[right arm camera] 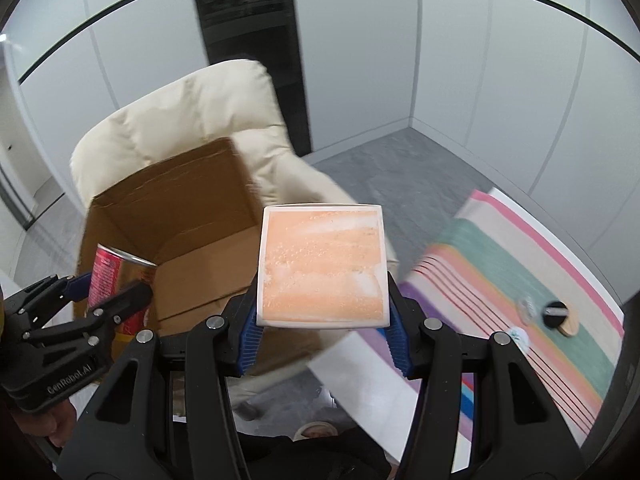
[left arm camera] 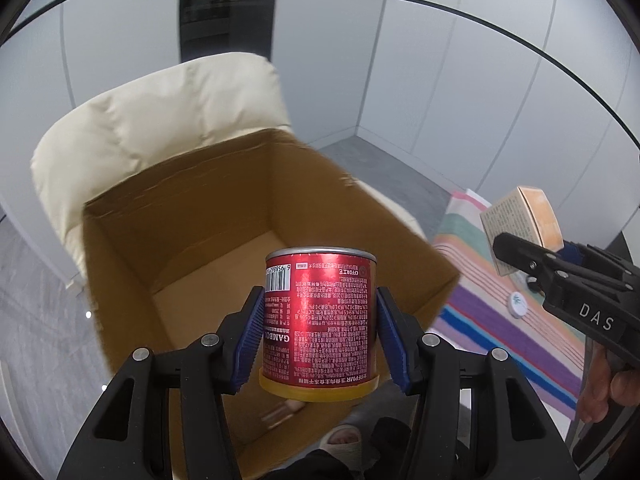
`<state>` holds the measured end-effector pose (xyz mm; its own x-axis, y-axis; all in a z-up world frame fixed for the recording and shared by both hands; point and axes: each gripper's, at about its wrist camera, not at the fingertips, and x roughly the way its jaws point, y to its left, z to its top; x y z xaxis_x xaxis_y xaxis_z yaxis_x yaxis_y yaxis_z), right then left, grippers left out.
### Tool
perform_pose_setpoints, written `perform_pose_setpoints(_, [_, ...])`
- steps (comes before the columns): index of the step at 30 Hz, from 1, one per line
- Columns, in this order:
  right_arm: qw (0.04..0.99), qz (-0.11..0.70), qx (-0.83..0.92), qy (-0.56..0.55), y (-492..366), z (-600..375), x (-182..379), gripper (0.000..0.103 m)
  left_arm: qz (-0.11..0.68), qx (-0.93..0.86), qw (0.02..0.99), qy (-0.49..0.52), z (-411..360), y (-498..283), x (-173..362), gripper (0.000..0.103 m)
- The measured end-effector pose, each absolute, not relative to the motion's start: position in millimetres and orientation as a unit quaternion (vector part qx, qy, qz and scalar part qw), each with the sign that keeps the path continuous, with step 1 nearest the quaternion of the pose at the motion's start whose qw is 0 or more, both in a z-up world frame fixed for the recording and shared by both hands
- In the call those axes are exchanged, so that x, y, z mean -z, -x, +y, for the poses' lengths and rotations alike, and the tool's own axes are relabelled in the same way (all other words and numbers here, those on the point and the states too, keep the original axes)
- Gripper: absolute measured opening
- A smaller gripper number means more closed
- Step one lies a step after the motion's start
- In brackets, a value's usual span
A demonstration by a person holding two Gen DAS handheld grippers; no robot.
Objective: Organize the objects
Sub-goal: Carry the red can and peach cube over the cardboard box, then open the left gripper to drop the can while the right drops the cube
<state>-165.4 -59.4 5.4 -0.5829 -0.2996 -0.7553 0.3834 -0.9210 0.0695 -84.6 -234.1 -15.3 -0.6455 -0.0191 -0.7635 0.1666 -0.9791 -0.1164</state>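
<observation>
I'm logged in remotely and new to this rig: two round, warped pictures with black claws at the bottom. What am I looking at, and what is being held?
Each picture comes from a fisheye camera on a hand-held gripper, looking along its fingers. The left gripper clamps a red can above an open cardboard box that sits on a cream armchair. The right gripper clamps a small orange-faced box. To the right, a striped cloth carries a black knob and a white cap.
</observation>
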Motion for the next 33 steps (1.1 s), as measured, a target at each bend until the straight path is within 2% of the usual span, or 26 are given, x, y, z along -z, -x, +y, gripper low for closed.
perform_pose_setpoints(9, [0.239,0.083,0.874,-0.415,158.7,-132.3,-1.5,0.055,0.079,0.906,0.083,-0.407,-272.0,63.0,21.4,0.056])
perform_pose_setpoints(10, [0.242,0.085,0.872,-0.416,158.7,-137.8,-1.1,0.055,0.075,0.907,0.090,-0.404,-274.8,60.1,19.7,0.062])
perform_pose_setpoints(12, [0.248,0.089,0.871,-0.415,156.1,-148.5,-0.6,0.055,0.067,0.909,0.126,-0.391,-283.3,51.5,13.8,0.084])
perform_pose_setpoints(13, [0.252,0.091,0.870,-0.415,154.5,-154.8,-0.7,0.055,0.067,0.910,0.141,-0.383,-287.8,46.5,10.4,0.100])
perform_pose_setpoints(14, [0.255,0.094,0.869,-0.415,153.0,-159.5,-0.4,0.055,0.069,0.912,0.152,-0.376,-292.0,42.3,7.8,0.103])
perform_pose_setpoints(22, [0.266,0.107,0.859,-0.423,149.3,-186.4,7.2,0.055,0.105,0.896,0.202,-0.382,-328.8,28.2,7.1,0.103])
perform_pose_setpoints(24, [0.267,0.099,0.857,-0.429,150.8,-187.9,8.8,0.068,0.107,0.893,0.210,-0.385,-332.6,24.6,8.0,0.103])
perform_pose_setpoints(25, [0.267,0.096,0.858,-0.429,151.4,-187.4,8.8,0.080,0.109,0.892,0.209,-0.387,-338.1,28.3,10.0,0.103])
perform_pose_setpoints(26, [0.265,0.093,0.859,-0.427,150.9,-187.0,8.2,0.085,0.110,0.891,0.210,-0.388,-338.2,27.4,10.0,0.103])
perform_pose_setpoints(28, [0.263,0.089,0.861,-0.426,150.8,-186.6,7.3,0.085,0.112,0.890,0.211,-0.387,-338.6,26.1,9.9,0.103])
perform_pose_setpoints(33, [0.251,0.089,0.866,-0.424,153.0,-181.2,7.0,0.095,0.114,0.889,0.207,-0.391,-335.9,27.2,10.8,0.103])
